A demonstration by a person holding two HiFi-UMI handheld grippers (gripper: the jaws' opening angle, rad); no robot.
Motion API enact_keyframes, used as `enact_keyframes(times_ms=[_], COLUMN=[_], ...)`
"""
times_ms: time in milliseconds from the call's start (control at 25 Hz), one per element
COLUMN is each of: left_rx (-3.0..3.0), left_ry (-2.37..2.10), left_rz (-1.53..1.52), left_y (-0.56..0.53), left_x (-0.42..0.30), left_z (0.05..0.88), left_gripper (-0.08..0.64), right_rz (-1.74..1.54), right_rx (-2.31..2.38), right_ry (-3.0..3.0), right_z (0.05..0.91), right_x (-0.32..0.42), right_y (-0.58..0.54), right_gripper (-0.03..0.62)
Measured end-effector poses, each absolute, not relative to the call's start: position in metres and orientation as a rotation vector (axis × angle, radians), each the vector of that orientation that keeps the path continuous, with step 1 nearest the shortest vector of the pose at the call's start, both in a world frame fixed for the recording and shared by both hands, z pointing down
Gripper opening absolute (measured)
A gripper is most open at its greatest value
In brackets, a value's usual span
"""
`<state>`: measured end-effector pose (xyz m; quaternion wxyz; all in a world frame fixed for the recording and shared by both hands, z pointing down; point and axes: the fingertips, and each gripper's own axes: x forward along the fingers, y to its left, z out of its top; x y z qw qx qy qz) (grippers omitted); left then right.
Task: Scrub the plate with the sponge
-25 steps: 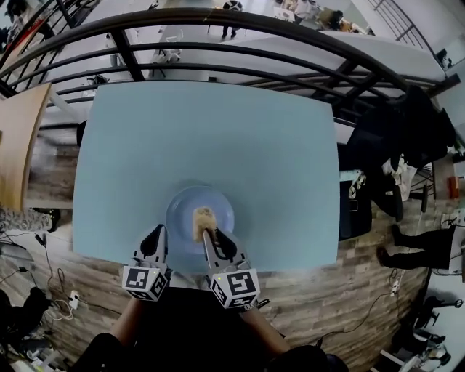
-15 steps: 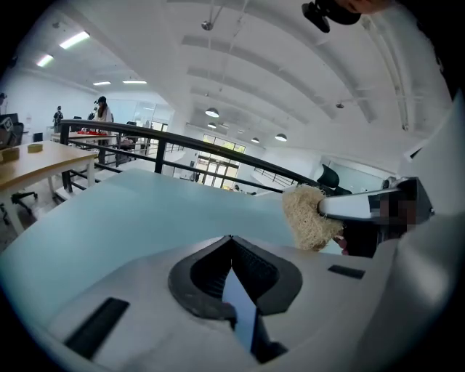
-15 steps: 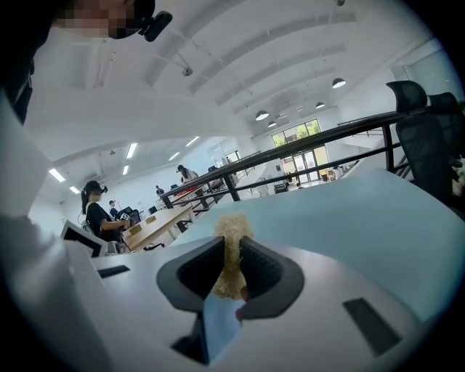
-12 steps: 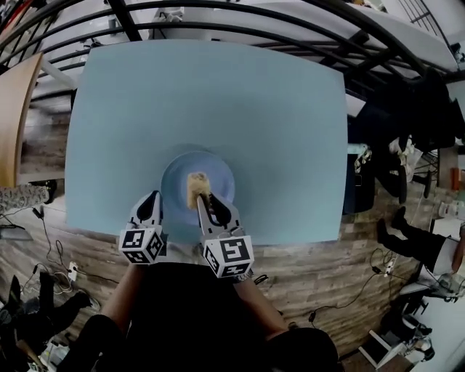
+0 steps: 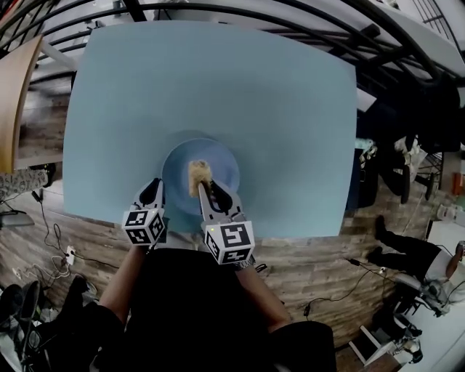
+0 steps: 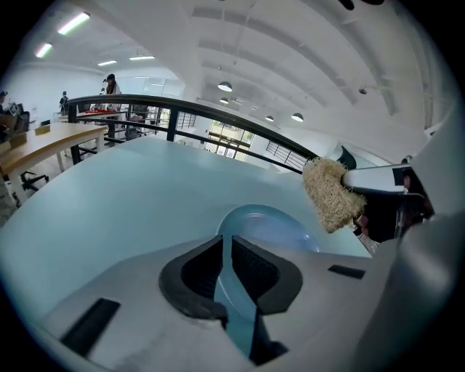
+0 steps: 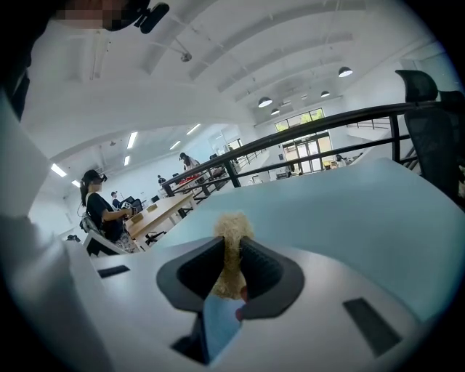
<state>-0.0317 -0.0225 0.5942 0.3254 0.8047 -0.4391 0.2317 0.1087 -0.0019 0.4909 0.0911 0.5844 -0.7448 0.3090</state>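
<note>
- The sponge [image 5: 197, 176] lies over the middle of the plate [image 5: 218, 163], in the lower centre of the head view.
- Its long axis runs up and down that frame. The free end points toward the top of the frame and the near end sits in the jaws.
- The right gripper [image 5: 204, 187] is clamped on the sponge. In its own view the tan fibres [image 7: 233, 225] fill the gap between the jaws [image 7: 230, 245] and stick out past them.
- In the left gripper view the sponge [image 6: 330, 195] shows at the right of the frame, above the plate [image 6: 272, 229]. Whether it touches the plate cannot be told.
- The left gripper [image 5: 153, 189] is closed on the plate's lower-left rim. Its view shows the blue rim pinched between the jaws [image 6: 227, 243].
- The plate sits on the blue table [image 5: 218, 80], near the table's lower edge.
- A black railing [image 5: 240, 10] curves along the top of the head view, beyond the table.
- A wooden desk [image 5: 14, 94] stands at the upper left.
- Cables [image 5: 54, 251] lie on the plank floor [image 5: 320, 269] at the lower left.
- A person [image 5: 403, 251] is at the right edge, well apart from the table.
</note>
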Motion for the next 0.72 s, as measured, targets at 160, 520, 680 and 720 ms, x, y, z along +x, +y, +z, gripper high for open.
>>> enact_keyframes(times_ms=[160,520,680,720], left_rx=[2.044,1.918,1.911,1.9], left_ry=[-1.101,-1.081,-1.095,-1.107], left_rz=[0.6,0.605,0.646,0.654], left_y=[-0.014,-0.002,0.001,0.001], left_x=[-0.028,-0.028,-0.026,-0.027], left_z=[0.61,0.639,0.642,0.643], left_gripper=[0.005,0.005,0.005,0.005], right_rz=[0.926,0.925,0.929,0.928], right_rx=[1.707,1.625,1.59,1.58], right_ry=[-2.209,-2.236,-2.249,-2.252], right_z=[0.499,0.509,0.512,0.513], right_x=[0.111,0.1,0.094,0.093], right_y=[-0.006,-0.019,-0.021,-0.022], right_gripper=[0.069,0.069,0.069,0.069])
